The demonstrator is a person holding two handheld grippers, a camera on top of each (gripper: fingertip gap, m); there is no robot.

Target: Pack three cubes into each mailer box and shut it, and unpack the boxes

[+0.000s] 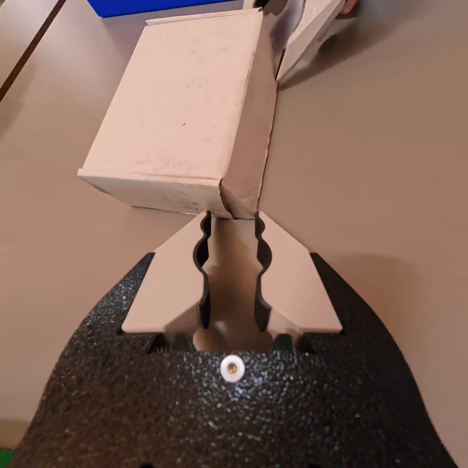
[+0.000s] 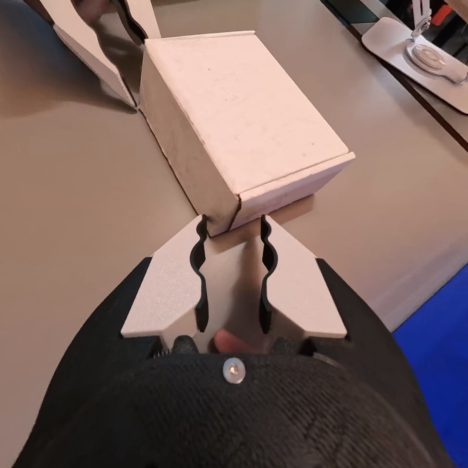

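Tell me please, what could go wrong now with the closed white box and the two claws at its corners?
1. Both claws are open at opposite ends of the closed white cardboard mailer box. The left claw and right claw only meet corners, so a pinch may slip off.
2. Pushing unevenly could slide or turn the box on the smooth beige table.
3. The worn corner seam might tear.

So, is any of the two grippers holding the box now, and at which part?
Nothing is held. The left gripper and the right gripper both have open jaws, each at a bottom corner of the closed mailer box, on opposite ends.
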